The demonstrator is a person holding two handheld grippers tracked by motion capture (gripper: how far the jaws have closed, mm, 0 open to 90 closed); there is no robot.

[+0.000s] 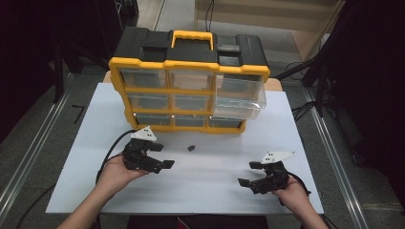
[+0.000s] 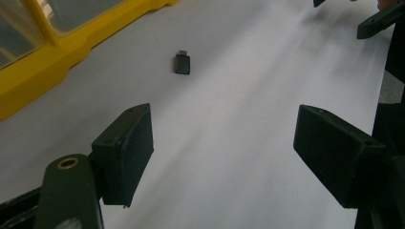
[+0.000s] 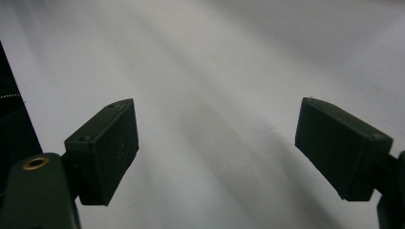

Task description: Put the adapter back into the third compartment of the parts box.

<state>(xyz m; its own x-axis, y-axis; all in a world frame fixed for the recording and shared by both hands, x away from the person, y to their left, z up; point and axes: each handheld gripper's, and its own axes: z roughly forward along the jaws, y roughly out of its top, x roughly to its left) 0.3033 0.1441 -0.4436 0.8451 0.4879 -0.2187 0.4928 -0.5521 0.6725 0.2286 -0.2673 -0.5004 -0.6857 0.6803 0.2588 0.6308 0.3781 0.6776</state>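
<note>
1. Adapter (image 2: 182, 63), small black plug-type piece, lies flat on the white table (image 1: 215, 181), ahead of the left gripper (image 1: 161, 156) and slightly to its left in the left gripper view, well apart from both jaws.
2. Left gripper: jaws spread wide, nothing between them. Right gripper (image 1: 249, 173): jaws likewise spread, nothing held, bare table in front of it, adapter well off to its side.
3. Risk: piece is tiny and low; if the jaws come down too high they likely close over it and miss, or one pad nudges it and it skids on the smooth sheet.
4. Risk: off-centre pinch could flip or shoot it out toward the yellow organizer (image 1: 188, 81) just beyond it.
5. Organizer: one clear drawer (image 1: 239, 98) at its right side stands pulled out, past the adapter. Probably the drop spot; a swinging gripper or cable could knock it, or a loose grip could drop the piece short of it.
</note>
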